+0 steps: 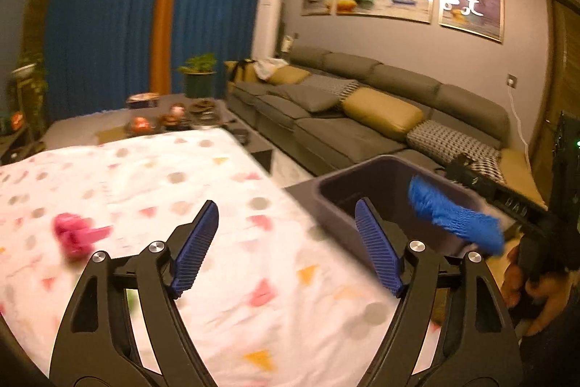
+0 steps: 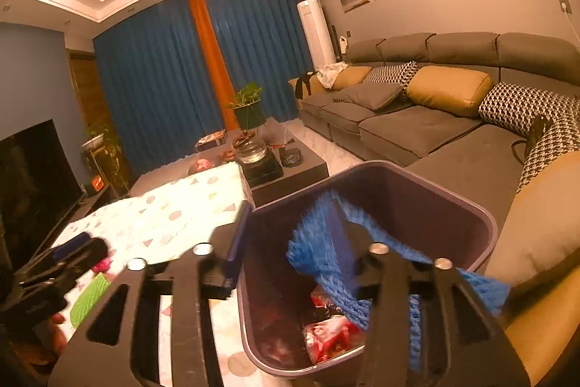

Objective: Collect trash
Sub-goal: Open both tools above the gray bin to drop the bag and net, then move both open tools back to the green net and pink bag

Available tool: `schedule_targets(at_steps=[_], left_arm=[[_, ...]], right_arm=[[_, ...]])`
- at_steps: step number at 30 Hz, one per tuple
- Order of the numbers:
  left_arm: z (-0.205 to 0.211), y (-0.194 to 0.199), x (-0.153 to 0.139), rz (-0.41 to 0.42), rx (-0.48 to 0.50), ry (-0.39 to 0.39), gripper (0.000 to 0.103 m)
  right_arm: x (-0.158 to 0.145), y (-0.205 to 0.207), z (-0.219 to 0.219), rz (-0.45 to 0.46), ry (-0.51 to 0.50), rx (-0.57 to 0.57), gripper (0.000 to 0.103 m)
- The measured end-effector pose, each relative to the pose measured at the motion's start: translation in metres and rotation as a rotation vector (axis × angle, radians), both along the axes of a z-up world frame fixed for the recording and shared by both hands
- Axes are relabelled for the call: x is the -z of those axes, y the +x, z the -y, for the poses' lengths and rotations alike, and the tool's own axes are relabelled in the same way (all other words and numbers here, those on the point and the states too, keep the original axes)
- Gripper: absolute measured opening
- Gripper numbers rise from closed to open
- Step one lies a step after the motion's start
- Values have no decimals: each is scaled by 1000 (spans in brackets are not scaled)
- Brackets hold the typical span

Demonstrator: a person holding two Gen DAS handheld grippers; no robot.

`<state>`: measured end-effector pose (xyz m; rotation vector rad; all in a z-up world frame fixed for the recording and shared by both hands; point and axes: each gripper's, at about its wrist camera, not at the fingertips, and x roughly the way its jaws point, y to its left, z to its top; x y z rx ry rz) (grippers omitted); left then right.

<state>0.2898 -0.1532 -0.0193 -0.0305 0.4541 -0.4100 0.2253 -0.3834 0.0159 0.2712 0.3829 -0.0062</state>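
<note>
Drop-off step: right hand-held gripper (image 2: 290,252) spread above purple plastic bin (image 2: 485,223), blue foam net (image 2: 319,263) at its fingers; left hand-held gripper (image 1: 286,242) spread, likely next toward pink crumpled scrap (image 1: 74,234).

Pink scrap (image 1: 78,236) smeared by blur, green scrap (image 2: 88,298) partly behind left tongs (image 2: 78,251), right tongs' (image 2: 290,254) grip unclear

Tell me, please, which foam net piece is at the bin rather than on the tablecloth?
The blue foam net, draped over the bin; pink and green ones lie on the cloth.
</note>
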Motion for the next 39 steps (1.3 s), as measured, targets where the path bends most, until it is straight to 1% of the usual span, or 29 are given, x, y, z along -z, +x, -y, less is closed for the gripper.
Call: schedule_targets(at_steps=[5, 8, 10, 11, 13, 15, 19, 21, 26, 29, 32, 36, 39], left_arm=[[-50, -16, 3, -4, -98, 22, 77], [-74, -23, 5, -18, -141, 14, 77], [-93, -28, 10, -33, -178, 8, 77], [-98, -30, 11, -39, -187, 4, 77], [-115, -35, 17, -51, -219, 7, 77], [-126, -40, 20, -59, -234, 6, 77], [-146, -47, 28, -68, -265, 13, 77], [-153, -52, 33, -75, -271, 9, 77], [-164, -60, 38, -78, -294, 43, 77], [-171, -58, 41, -95, -307, 29, 77], [-178, -50, 45, -126, -314, 12, 77], [-177, -33, 52, -177, -304, 15, 77], [-174, -21, 60, -209, -300, 40, 75]], right_arm=[[-6, -8, -5, 17, 5, 3, 49], [-9, -15, -11, 20, -5, 10, 53], [-11, -23, -18, 26, -29, 25, 60], [-11, -26, -22, 26, -41, 33, 61], [-12, -32, -29, 30, -66, 46, 68], [-12, -40, -35, 33, -103, 82, 69], [-6, -52, -47, 25, -120, 92, 69], [-1, -56, -58, 13, -123, 77, 69], [10, -57, -90, -11, -134, 16, 69], [14, -57, -108, -22, -126, -17, 69], [16, -55, -124, -28, -115, -44, 69], [18, -54, -142, -39, -119, -67, 69], [19, -50, -153, -43, -129, -86, 69]])
